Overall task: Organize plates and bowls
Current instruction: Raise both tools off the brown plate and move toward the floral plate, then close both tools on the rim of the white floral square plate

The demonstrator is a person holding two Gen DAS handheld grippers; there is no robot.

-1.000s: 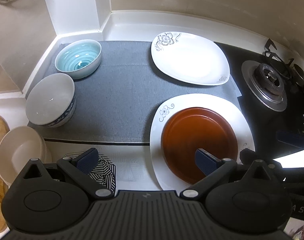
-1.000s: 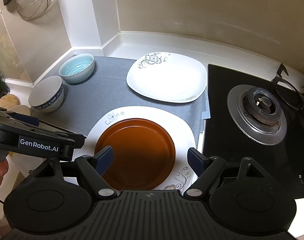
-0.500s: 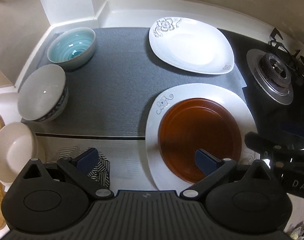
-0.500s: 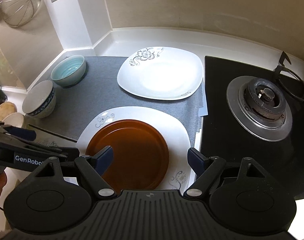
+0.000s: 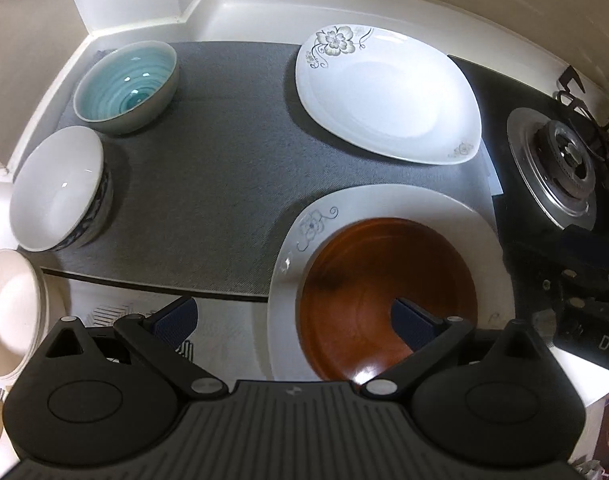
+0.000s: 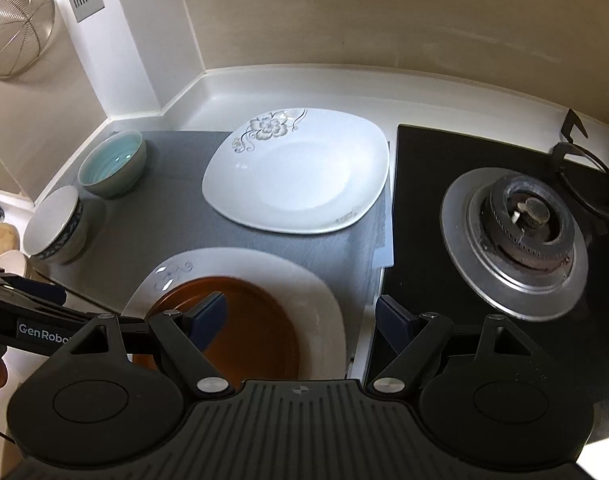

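Observation:
A brown round plate [image 5: 384, 292] [image 6: 240, 332] lies on a white square flowered plate [image 5: 392, 204] [image 6: 304, 276] at the mat's near right. A second white flowered plate [image 5: 388, 96] [image 6: 300, 172] lies behind it. A teal bowl [image 5: 126, 86] [image 6: 112, 164], a white bowl with blue pattern [image 5: 58, 188] [image 6: 54, 224] and a cream bowl [image 5: 8, 312] [image 6: 10, 262] stand along the left. My left gripper [image 5: 294, 320] is open and empty above the stacked plates' near left edge. My right gripper [image 6: 302, 320] is open and empty above their right edge.
A grey mat [image 5: 208, 184] covers the white counter. A black gas hob with a burner [image 6: 516, 236] [image 5: 560, 160] lies right of the mat. Walls close the back and left corner. A wire strainer [image 6: 12, 24] hangs at the upper left.
Both grippers have moved lower and closer to the stacked plates; the right one has shifted right. Both stay open. The dishes have not moved.

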